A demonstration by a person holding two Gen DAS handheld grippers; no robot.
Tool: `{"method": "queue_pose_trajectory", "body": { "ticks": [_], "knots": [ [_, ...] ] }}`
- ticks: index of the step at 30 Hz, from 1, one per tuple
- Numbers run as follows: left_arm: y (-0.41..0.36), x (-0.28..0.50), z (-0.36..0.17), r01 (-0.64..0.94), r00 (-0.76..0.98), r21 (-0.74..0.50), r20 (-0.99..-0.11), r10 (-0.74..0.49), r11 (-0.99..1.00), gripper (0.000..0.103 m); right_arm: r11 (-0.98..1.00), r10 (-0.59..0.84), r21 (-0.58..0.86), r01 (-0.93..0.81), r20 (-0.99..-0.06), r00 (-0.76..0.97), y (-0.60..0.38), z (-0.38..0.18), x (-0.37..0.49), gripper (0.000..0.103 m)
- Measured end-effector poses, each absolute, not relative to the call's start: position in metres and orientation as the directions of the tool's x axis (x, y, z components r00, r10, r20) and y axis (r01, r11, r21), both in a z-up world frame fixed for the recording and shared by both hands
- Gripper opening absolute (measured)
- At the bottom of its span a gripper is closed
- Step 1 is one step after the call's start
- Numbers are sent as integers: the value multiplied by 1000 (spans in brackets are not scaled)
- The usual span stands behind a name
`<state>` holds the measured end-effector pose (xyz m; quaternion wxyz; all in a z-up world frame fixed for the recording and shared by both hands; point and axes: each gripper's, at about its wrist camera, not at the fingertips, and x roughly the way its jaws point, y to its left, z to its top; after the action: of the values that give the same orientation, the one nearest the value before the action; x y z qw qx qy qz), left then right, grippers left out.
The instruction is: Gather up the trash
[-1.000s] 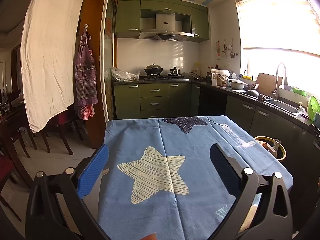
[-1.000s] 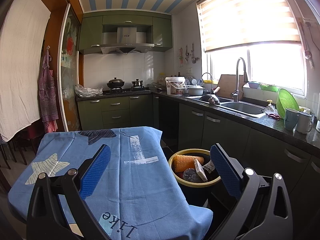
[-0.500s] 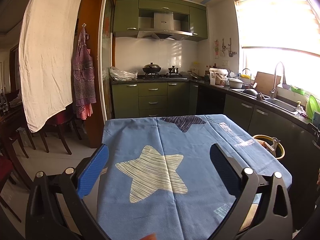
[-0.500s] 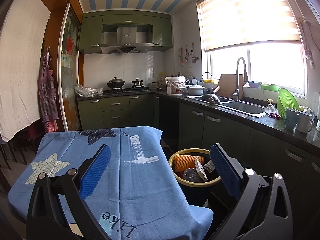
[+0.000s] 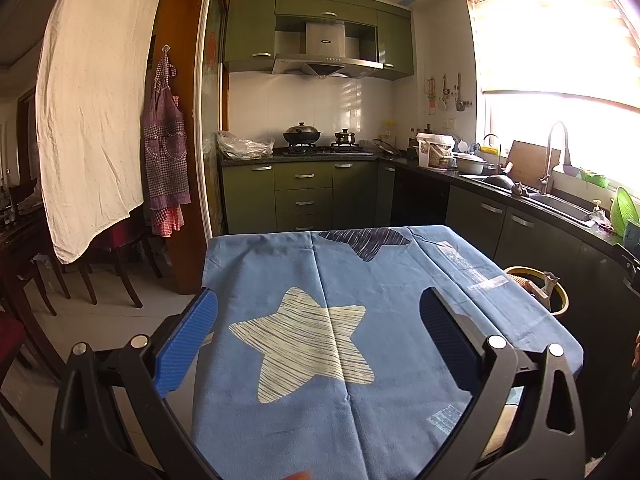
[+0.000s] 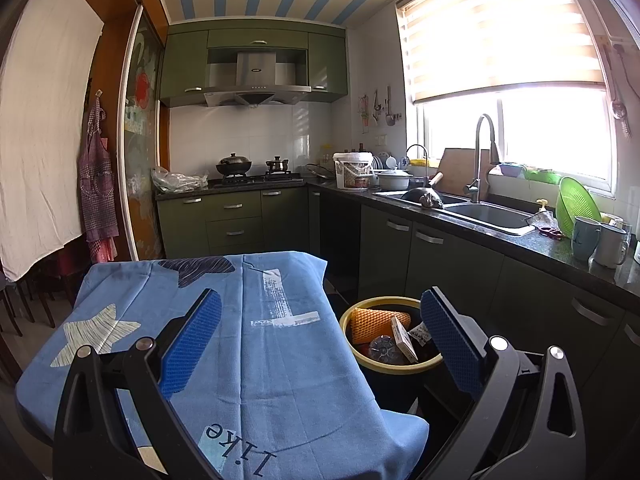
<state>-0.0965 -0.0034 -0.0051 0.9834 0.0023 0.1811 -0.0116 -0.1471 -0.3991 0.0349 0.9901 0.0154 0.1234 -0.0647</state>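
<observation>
A yellow-rimmed trash bin [image 6: 362, 363] stands on the floor right of the table, holding an orange foam net [image 6: 378, 322], a small carton [image 6: 403, 338] and other scraps. In the left wrist view only part of the bin [image 5: 558, 304] shows past the table's right edge. My right gripper [image 6: 320, 334] is open above the table's right side, its right finger over the bin. My left gripper [image 5: 318, 334] hangs open above the star print, empty. The table wears a blue cloth [image 5: 360, 280] with nothing lying on it.
Green cabinets [image 6: 440, 248] and a dark counter with a sink [image 6: 486, 214], mugs [image 6: 600, 240] and a green colander [image 6: 576, 206] run along the right. A stove with pots [image 5: 304, 136] is at the back. Chairs [image 5: 120, 264] and a hanging white sheet [image 5: 92, 120] stand at left.
The left wrist view has shifted very slightly; the right gripper is still. Both grippers stay open.
</observation>
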Motion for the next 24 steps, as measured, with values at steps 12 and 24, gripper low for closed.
{"method": "queue_pose_trajectory", "body": {
  "ticks": [12, 24],
  "knots": [
    [-2, -95, -6, 32, 931, 5, -363, -28, 999, 96, 992, -121, 12, 128, -249, 961, -398, 33, -146, 98],
    [-1, -94, -7, 30, 930, -5, -365, -30, 1000, 96, 992, -119, 11, 125, -253, 960, -399, 30, -144, 98]
  ]
}}
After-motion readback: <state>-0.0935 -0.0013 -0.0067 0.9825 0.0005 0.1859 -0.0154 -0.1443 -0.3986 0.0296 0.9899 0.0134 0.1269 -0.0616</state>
